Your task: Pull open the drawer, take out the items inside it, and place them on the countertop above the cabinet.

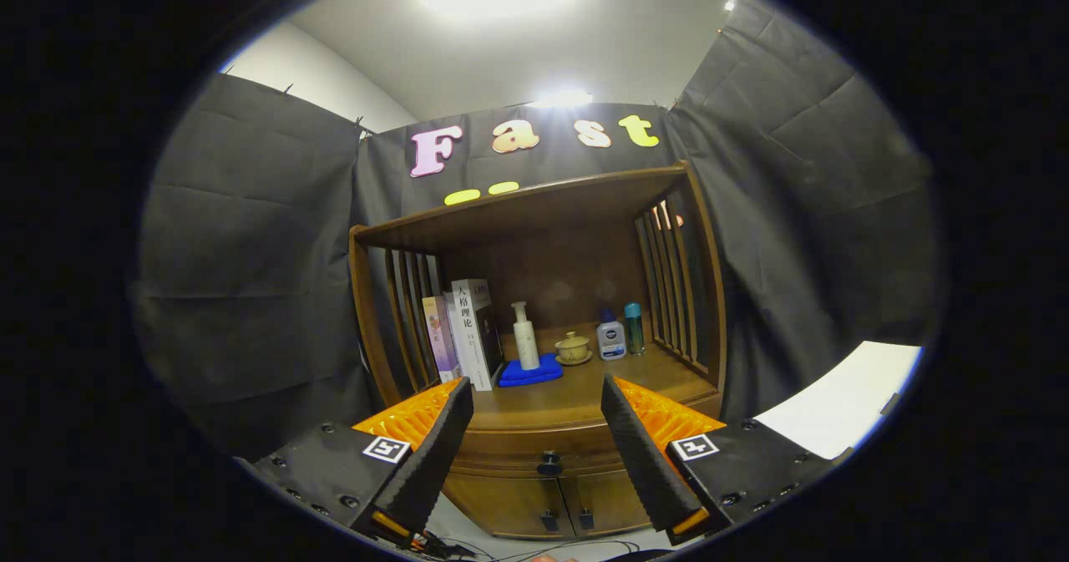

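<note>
Straight ahead of the gripper [537, 453], between its wide-open, empty fingers [434, 453], sits the drawer's knob [549, 464] on the closed drawer [518, 453], beneath the tabletop [576, 391]. Reaching it likely needs a level push forward.

A cloth-walled recording booth staged as a home: beyond the fingers, a wooden cabinet [534, 412] holds books [463, 336] and toiletries [611, 338].
</note>
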### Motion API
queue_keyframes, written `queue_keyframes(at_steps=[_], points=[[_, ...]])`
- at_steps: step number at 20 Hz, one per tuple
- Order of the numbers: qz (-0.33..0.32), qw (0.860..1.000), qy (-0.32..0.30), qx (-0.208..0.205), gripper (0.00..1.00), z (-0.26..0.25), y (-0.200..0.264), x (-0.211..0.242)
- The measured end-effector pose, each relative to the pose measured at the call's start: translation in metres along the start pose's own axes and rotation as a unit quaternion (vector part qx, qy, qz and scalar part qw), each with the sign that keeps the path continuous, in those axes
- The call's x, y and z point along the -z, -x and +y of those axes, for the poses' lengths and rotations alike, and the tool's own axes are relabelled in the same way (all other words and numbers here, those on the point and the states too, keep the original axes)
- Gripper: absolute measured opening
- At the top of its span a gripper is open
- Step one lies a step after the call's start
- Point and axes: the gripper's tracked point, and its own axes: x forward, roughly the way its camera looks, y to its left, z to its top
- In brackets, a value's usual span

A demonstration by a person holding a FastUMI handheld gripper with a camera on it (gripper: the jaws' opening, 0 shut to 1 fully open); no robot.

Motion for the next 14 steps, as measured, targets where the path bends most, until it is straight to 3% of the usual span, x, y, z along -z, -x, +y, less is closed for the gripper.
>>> queue_keyframes(at_steps=[10,14], points=[[0.027,1.0,-0.004,-0.003,0.98,-0.002,-0.056,0.048],[0.043,0.999,0.013,0.017,0.98,-0.01,-0.086,0.08]])
